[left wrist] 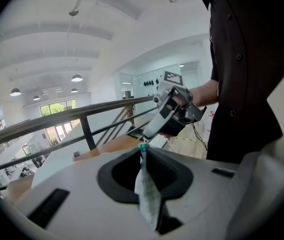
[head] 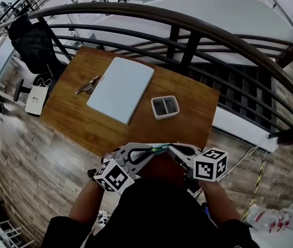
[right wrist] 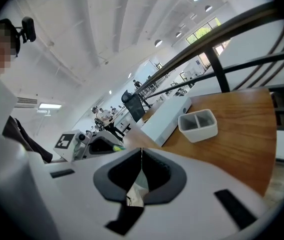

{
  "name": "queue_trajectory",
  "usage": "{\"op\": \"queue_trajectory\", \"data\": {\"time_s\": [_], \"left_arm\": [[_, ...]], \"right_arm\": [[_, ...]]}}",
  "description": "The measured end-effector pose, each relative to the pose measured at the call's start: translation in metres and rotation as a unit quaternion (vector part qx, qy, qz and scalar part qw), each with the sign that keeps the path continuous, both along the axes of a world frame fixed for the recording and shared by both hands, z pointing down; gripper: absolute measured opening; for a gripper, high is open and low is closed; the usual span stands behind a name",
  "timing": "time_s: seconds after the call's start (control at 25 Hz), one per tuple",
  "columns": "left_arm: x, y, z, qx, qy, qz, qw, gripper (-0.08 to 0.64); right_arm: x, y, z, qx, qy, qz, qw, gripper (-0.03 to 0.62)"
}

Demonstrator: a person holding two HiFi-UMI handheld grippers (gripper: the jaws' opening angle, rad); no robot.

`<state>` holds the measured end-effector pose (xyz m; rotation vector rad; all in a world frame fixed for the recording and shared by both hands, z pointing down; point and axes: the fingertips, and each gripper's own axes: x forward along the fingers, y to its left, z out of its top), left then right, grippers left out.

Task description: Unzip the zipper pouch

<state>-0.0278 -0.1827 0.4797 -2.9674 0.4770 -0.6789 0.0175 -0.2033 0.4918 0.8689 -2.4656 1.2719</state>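
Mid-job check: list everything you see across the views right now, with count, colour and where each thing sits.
table: one, brown wood, in front of the person, beside the railing
flat box: one, white, lying on the table
tray: one, white, two compartments, on the table right of the box
small metal item: one, silvery, on the table left of the box; too small to identify
zipper pouch: one, pale with a teal end, held in the air between both tools
railing: one, dark, curving behind the table
chair: one, black, beyond the table's left end
bag: one, white, on the floor by the chair
left tool: one, white, shut on the pouch
right tool: one, white, shut on the pouch
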Motion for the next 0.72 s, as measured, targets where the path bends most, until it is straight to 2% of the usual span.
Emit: {"op": "queue_trajectory", "data": {"time_s": [0.72], "left_arm": [[-0.011, -0.008, -0.005, -0.005, 0.012, -0.030, 0.9994, 0.040]], "right_arm": [[0.021, -0.009, 0.002, 0.048, 0.066, 0.021, 0.996, 0.003]]}}
